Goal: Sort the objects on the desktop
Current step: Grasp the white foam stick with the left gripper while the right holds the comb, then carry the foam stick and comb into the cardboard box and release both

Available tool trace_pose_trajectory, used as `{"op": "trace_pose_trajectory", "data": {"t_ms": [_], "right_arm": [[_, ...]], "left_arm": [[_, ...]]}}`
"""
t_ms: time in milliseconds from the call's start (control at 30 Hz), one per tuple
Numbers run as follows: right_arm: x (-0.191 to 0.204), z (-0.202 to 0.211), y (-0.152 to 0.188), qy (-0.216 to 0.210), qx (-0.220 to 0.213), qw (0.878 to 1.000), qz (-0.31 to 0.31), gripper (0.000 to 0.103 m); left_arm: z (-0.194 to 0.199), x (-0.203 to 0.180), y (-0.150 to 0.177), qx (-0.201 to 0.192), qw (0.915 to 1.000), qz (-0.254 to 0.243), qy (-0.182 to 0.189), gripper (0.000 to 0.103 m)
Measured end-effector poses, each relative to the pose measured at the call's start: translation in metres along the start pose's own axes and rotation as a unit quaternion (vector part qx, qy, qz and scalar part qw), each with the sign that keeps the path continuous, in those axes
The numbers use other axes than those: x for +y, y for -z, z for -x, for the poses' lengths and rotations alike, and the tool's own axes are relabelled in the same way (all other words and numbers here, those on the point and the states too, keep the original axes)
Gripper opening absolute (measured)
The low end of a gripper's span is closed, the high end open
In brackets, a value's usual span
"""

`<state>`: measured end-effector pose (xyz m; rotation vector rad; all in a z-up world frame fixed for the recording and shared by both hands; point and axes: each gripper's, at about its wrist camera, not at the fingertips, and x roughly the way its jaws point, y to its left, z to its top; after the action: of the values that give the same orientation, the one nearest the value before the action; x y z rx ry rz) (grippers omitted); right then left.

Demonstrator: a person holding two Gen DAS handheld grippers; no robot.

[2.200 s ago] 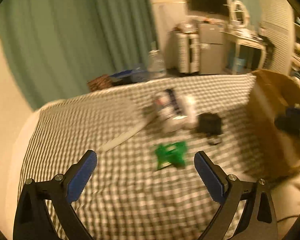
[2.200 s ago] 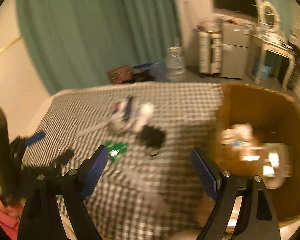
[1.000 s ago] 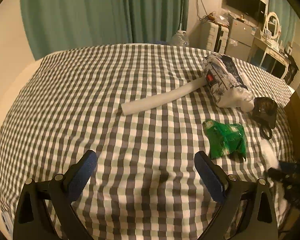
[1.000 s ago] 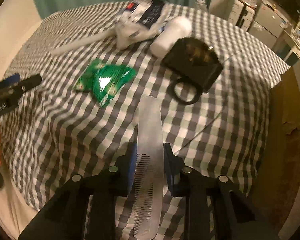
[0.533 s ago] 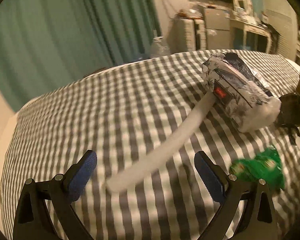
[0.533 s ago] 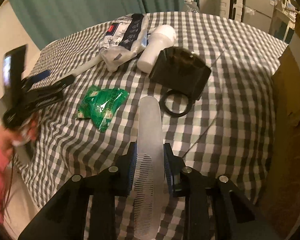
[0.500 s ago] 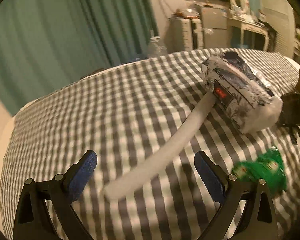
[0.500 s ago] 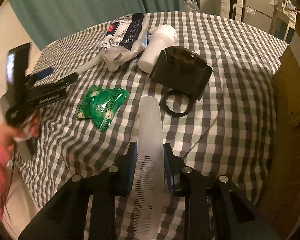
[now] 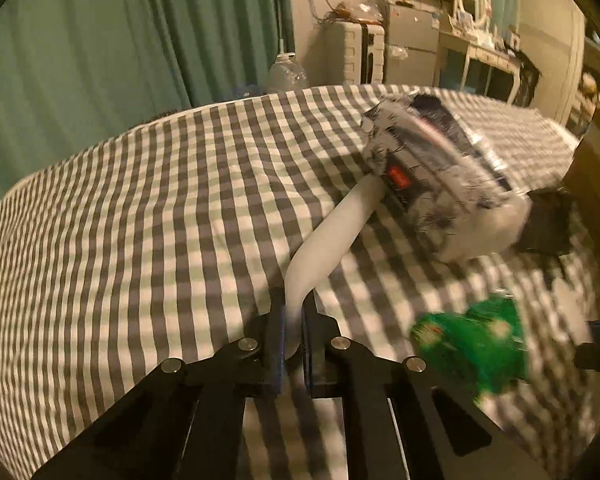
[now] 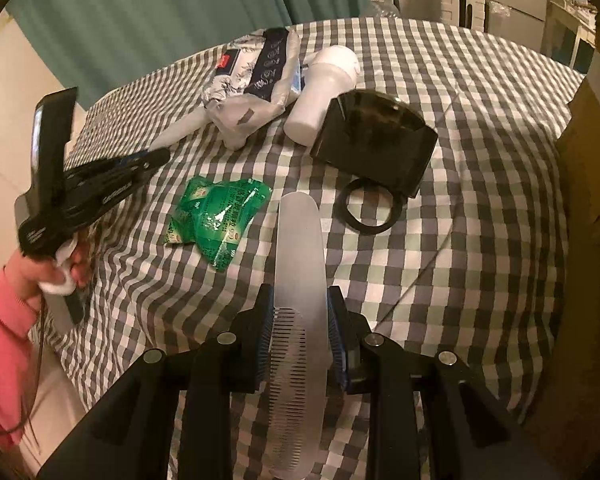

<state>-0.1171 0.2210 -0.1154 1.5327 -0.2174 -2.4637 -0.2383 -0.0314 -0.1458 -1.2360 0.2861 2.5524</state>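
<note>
Since half a second ago your left gripper (image 9: 291,312) has gone from jaws spread wide above the cloth to jaws pressed together on the near end of the white tube (image 9: 332,232), which now runs up from between the pads toward the printed pouch (image 9: 432,176). This reads as the grasp step completed; lifting and sorting the tube is likely next. Your right gripper (image 10: 300,320) is unchanged: it pinches the translucent comb (image 10: 298,280) across its width, with the comb's rounded end reaching out over the checked tablecloth (image 10: 480,160).

Outward from the comb lie the green packet (image 10: 216,216), the black holder (image 10: 374,144) with its ring, and the white bottle (image 10: 324,84) beside the pouch.

The tube's far end is hidden under the pouch, so you cannot tell whether it is free. The left wrist view is motion-blurred on its right side. A brown wall (image 10: 588,168), possibly a box, is cut off at the edge; its contents are not visible
</note>
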Motion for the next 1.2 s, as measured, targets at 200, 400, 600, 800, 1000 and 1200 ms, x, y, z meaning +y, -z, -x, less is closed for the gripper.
{"op": "trace_pose_trajectory", "data": {"t_ms": [200,400,600,800,1000,1200], "right_arm": [[-0.001,0.020,0.008,-0.005,-0.018,1.000,0.000,0.026],[0.017,0.047,0.000,-0.012,-0.059,0.998,0.003,0.026],[0.029,0.097,-0.008,-0.014,-0.103,0.995,-0.002,0.026],[0.012,0.154,-0.012,0.013,-0.141,0.990,-0.019,0.026],[-0.042,0.207,-0.013,0.073,-0.166,0.982,-0.061,0.026],[-0.109,0.240,-0.012,0.137,-0.170,0.971,-0.101,0.026]], "left_arm": [[0.060,-0.008,0.020,-0.014,0.9981,0.041,0.044,0.005],[0.134,-0.019,0.042,-0.044,0.9928,0.079,0.079,0.005],[0.181,-0.047,0.028,-0.039,0.9944,0.060,0.077,0.006],[0.212,-0.112,-0.012,-0.066,0.9936,0.012,0.091,0.006],[0.223,-0.188,-0.051,-0.075,0.9855,-0.036,0.148,0.007],[0.218,-0.275,-0.069,-0.069,0.9738,-0.081,0.201,0.007]]}}
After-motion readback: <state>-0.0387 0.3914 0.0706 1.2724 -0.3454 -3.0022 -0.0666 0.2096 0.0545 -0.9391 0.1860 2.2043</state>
